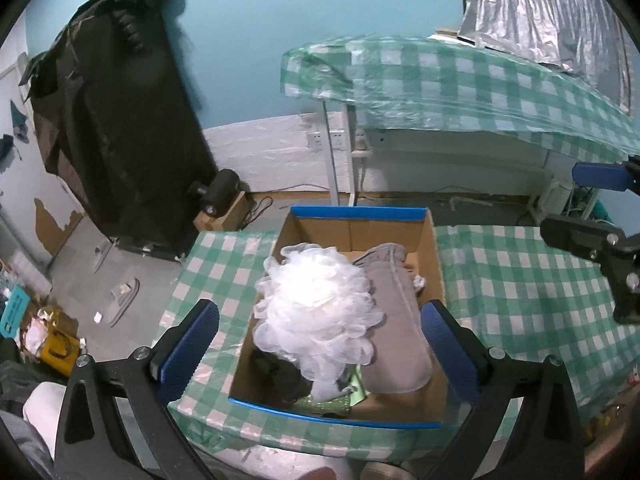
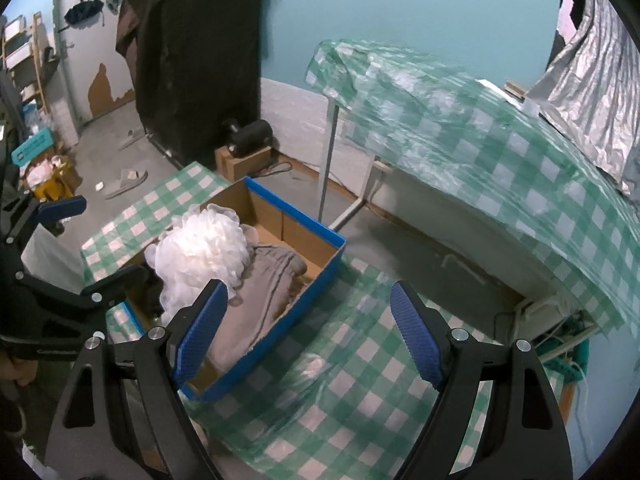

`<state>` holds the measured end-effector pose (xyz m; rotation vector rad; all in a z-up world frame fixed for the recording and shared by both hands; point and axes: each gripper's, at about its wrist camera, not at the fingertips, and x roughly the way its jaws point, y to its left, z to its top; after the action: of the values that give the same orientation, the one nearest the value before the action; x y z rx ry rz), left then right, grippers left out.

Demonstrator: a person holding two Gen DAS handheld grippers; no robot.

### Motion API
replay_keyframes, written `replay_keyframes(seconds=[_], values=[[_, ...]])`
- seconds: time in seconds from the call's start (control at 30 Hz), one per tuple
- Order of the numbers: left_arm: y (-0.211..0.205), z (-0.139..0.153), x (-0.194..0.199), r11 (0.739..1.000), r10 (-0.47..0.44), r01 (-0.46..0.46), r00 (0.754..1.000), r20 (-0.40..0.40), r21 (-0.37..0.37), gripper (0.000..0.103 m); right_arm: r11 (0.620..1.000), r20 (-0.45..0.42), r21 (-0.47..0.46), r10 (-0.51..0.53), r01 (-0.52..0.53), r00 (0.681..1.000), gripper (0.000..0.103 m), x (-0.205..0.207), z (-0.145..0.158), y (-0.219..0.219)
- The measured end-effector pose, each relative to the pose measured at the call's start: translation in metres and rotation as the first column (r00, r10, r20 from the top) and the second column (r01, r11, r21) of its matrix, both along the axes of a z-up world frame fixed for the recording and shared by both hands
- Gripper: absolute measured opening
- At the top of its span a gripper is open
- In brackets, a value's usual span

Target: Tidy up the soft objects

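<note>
Box [image 1: 434, 264] of brown card with blue edges, open on top, on a table [image 1: 520, 280] under a shiny green and white check cover. Inside, a puffy white mesh sponge [image 1: 316, 312], all frills, on top of the pile. Beside it and touching it, a soft grey cloth [image 1: 396, 328], rolled and long. Under the sponge, something dark [image 1: 280, 372] and something green [image 1: 320, 402], mostly hidden, too covered to name. Near corner of the box cut off by the finger in the left view.

Left gripper [image 1: 320, 344] above the box, jaws wide apart, blue bumpy pads, nothing held. Sponge and cloth seen between the fingers but lower down, not touched. Right gripper [image 2: 308, 332] over the table cover just beside the box, jaws also wide, holding nothing. Black arms of each gripper seen at the edge of the other view, partly cut off.

Behind, 1 more table [image 1: 480, 76] with the same check cover, blurry. Crinkly silver sheet [image 1: 532, 4] at the top right. Big dark cloth [image 1: 116, 108] draped over something tall, shape under it hidden. Grey slipper [image 1: 124, 300] on the floor. Small clutter at the far left, too small to make out.
</note>
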<state>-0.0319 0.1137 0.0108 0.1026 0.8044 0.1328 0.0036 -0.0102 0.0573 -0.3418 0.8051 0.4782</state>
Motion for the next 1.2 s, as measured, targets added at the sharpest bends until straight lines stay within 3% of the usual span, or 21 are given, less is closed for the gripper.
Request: replay_keyframes(seconds=[0.17, 0.47, 1.2], values=[[-0.013, 0.003, 0.0, 0.999, -0.005, 0.005, 1.0, 0.014, 0.033, 0.102, 1.0, 0.029, -0.016, -0.014, 0.014, 0.999, 0.083, -0.007, -0.004, -0.011], [-0.021, -0.003, 0.005, 1.0, -0.008, 0.008, 1.0, -0.018, 0.017, 0.102, 0.999, 0.014, 0.015, -0.052, 0.052, 0.999, 0.083, -0.006, -0.005, -0.033], [-0.027, -0.005, 0.006, 1.0, -0.014, 0.014, 1.0, -0.025, 0.005, 0.102, 0.998, 0.006, 0.017, -0.058, 0.058, 0.998, 0.083, -0.009, -0.003, -0.037]])
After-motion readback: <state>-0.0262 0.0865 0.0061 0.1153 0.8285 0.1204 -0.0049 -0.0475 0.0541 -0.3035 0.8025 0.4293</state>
